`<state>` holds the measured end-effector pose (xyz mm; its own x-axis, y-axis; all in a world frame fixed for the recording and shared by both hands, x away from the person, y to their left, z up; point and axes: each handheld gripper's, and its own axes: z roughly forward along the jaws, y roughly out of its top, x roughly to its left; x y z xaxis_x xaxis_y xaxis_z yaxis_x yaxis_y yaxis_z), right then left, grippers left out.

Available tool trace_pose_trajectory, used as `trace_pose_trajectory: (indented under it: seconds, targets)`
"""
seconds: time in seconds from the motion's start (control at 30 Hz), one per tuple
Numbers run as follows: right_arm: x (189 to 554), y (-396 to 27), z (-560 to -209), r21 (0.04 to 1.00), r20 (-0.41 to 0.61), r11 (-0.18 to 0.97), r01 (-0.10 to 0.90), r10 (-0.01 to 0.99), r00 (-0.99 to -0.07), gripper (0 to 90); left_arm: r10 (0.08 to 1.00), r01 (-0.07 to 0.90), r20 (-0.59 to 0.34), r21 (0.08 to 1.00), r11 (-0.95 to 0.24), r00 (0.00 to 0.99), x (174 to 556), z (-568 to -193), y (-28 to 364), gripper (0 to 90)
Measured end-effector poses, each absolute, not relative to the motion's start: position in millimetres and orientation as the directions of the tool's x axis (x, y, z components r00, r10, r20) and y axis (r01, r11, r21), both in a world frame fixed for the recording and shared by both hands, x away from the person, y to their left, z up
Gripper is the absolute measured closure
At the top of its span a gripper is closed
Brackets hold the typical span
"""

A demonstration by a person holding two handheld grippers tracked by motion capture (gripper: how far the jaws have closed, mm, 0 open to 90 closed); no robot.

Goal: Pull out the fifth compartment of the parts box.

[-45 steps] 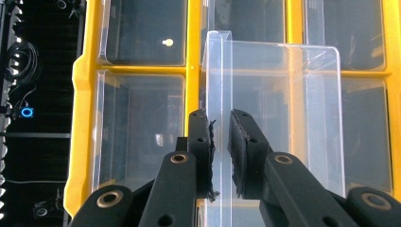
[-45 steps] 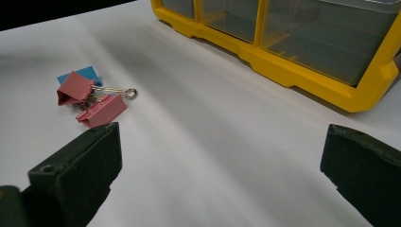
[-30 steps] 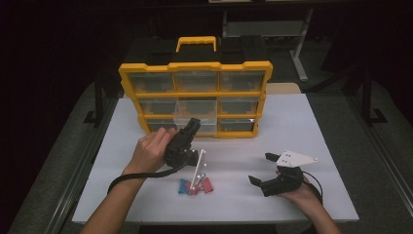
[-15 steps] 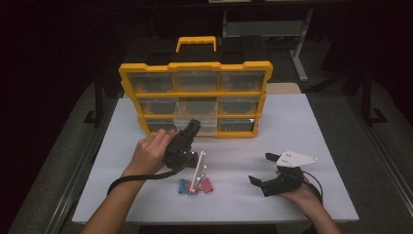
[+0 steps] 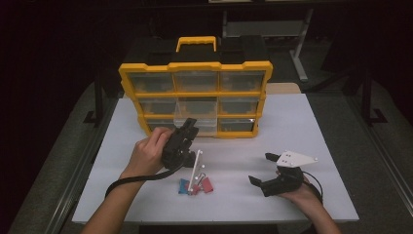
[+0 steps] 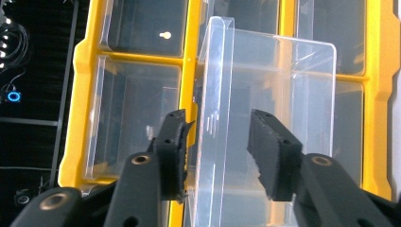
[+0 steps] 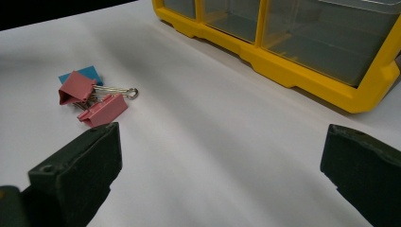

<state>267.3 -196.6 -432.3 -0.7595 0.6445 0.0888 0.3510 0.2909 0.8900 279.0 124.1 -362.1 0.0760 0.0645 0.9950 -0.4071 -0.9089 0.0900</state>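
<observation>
Since the clear drawer [image 6: 265,118] was thin, light, slick plastic, best hold was its front lip; left hand-held gripper [image 6: 217,142] had just been opening, jaws astride lip w/o pressing, right hand-held gripper [image 7: 222,161] wide, empty

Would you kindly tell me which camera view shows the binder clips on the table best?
The right gripper view: the binder clips lie close, showing pink and blue bodies and wire handles. The high view shows binder clips as small coloured shapes beside the left gripper's plate.

Organizer cabinet [image 5: 195,66]: yellow frame and handle. Pulled-out drawer [image 6: 265,118]: clear, colourless. Binder clips [image 7: 92,97]: two pink, one blue, silver wire handles. Table [image 5: 311,122]: white. Grippers: black jaws.
</observation>
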Motion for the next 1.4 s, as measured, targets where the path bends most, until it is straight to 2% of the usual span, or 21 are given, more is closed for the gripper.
trace_pose_trajectory:
  seconds: [0.37, 1.4]
  targets:
    - [267.6, -196.2, -432.6, 0.89, 0.087, 0.293, 0.35, 0.643, -0.761, 0.0, 0.074, -0.403, 0.994, 0.099, -0.91, 0.078, 270.3, -364.3, 132.2, 46.4]
    - [269.1, -194.1, -432.8, 0.886, 0.093, 0.291, 0.362, 0.652, -0.752, 0.0, 0.109, -0.369, 0.989, 0.138, -0.919, 0.099, 256.2, -388.5, 163.1, 31.4]
